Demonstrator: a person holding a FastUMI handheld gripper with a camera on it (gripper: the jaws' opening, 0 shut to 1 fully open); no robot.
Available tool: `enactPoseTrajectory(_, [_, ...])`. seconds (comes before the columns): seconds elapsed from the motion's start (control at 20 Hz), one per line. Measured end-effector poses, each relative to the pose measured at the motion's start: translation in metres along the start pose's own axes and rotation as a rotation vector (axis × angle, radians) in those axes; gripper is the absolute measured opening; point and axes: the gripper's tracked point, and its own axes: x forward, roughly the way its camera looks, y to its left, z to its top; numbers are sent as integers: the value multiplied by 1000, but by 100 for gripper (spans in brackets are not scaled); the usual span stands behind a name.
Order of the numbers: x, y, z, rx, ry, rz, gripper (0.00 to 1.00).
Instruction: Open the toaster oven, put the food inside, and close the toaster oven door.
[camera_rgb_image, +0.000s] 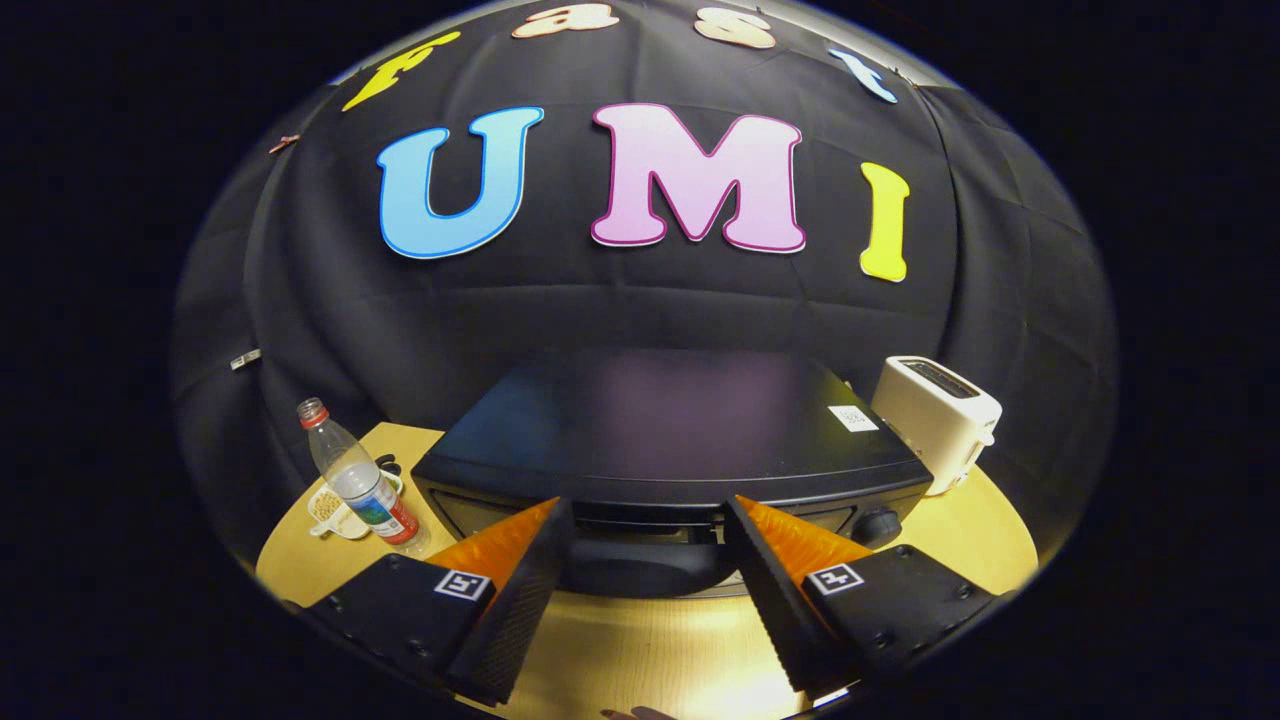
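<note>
A black toaster oven (660, 430) stands on the wooden table (650, 640), seen from above its top. Its door faces me and its dark handle (645, 565) lies between my two fingertips, just ahead of them. My gripper (648, 515) is open, its orange-and-black fingers (520, 580) spread wide on either side of the handle, with nothing pressed between them. I cannot tell whether the door is fully shut. A control knob (877, 525) sits on the oven's front at the right.
A white slot toaster (938, 420) stands right of the oven. Left of the oven are a clear plastic bottle (358, 485) with a red cap and a small white dish (335, 510) holding pale food. A bit of a hand (640, 713) shows below the fingers.
</note>
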Motion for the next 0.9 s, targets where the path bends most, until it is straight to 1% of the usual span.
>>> enactPoseTrajectory(0.2, [-9, -3, -12, -1, 17, 3, 98])
enactPoseTrajectory(0.35, [-27, -4, -25, 3, 32, -5, 98])
enactPoseTrajectory(0.45, [-39, -4, -39, -2, 70, -9, 97])
enactPoseTrajectory(0.65, [-56, -4, -62, -7, 143, 16, 97])
enactPoseTrajectory(0.9, [-73, -6, -103, -5, 284, 23, 97])
